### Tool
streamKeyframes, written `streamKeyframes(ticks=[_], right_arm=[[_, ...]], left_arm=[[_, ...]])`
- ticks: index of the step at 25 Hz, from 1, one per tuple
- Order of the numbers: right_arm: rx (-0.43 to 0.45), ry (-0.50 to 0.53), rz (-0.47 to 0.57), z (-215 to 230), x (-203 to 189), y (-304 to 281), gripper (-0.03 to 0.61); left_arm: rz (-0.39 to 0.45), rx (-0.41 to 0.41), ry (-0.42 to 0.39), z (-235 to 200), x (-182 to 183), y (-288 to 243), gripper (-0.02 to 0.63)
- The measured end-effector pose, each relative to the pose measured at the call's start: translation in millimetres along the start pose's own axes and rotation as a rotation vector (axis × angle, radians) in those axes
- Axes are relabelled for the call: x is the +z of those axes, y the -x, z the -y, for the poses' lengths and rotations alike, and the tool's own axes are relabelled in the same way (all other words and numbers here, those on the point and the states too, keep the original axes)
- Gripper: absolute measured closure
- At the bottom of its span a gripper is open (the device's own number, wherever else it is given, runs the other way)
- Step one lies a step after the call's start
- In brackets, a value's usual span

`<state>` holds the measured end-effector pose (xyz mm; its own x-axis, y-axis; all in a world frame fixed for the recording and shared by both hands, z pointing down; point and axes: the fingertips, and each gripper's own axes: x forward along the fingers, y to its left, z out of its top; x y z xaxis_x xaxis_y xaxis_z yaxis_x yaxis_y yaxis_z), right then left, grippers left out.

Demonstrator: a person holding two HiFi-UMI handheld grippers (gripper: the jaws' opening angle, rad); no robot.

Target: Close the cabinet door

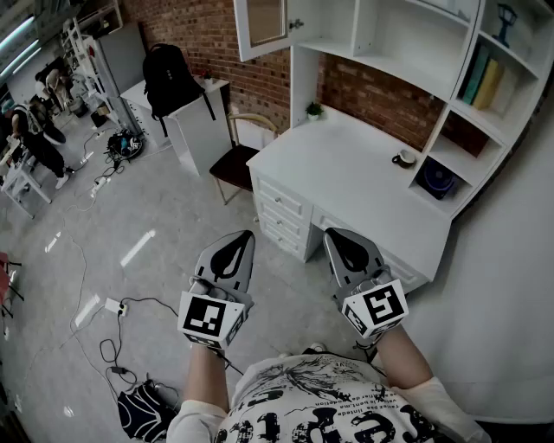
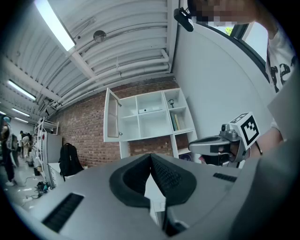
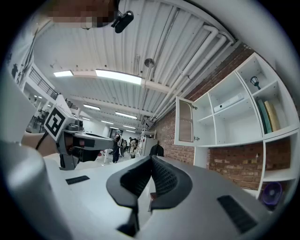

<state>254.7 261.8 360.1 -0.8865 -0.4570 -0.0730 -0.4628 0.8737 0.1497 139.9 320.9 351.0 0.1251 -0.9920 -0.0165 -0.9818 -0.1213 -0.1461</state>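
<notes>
The white cabinet door [image 1: 264, 26] with its glass pane stands swung open at the left end of the upper shelf unit [image 1: 381, 35], above the white desk [image 1: 346, 164]. It also shows open in the left gripper view, as the door [image 2: 111, 115], and in the right gripper view, as the door [image 3: 185, 121]. My left gripper [image 1: 245, 235] and right gripper [image 1: 333, 235] are held side by side in front of the desk, well short of the door. Both point level, with the jaws together and nothing between them. The shut tips show as left gripper [image 2: 151, 157] and right gripper [image 3: 151, 159].
A wooden chair [image 1: 234, 164] stands left of the desk drawers [image 1: 281, 212]. A black backpack [image 1: 170, 78] sits on a low white cabinet. A cup [image 1: 404, 158] and a small plant [image 1: 314, 110] are on the desk. Cables [image 1: 112, 346] lie on the floor; people stand far left.
</notes>
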Motion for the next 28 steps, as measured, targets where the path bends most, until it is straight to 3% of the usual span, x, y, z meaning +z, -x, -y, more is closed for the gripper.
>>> streamKeyframes(ticks=[10, 13, 14, 15, 23, 28], right_arm=[[-0.016, -0.005, -0.006, -15, -2, -17, 0.566], [-0.041, -0.050, 0.002, -18, -3, -23, 0.565], [-0.048, -0.063, -0.002, -19, -4, -26, 0.565], [-0.053, -0.069, -0.009, -19, -6, -29, 0.565], [-0.014, -0.112, -0.031, -22, -22, -74, 0.565], [0.026, -0.120, -0.032, 3, -45, -131, 0.563]], left_arm=[[0.004, -0.004, 0.020, -23, -7, 6, 0.600], [0.050, -0.009, 0.035, -30, -6, 11, 0.600], [0.075, -0.008, 0.037, -33, -5, 12, 0.463], [0.092, -0.004, 0.037, -37, -4, 13, 0.245], [0.044, 0.042, 0.037, -77, -17, 3, 0.241], [0.049, 0.090, 0.058, -119, -29, -40, 0.241]])
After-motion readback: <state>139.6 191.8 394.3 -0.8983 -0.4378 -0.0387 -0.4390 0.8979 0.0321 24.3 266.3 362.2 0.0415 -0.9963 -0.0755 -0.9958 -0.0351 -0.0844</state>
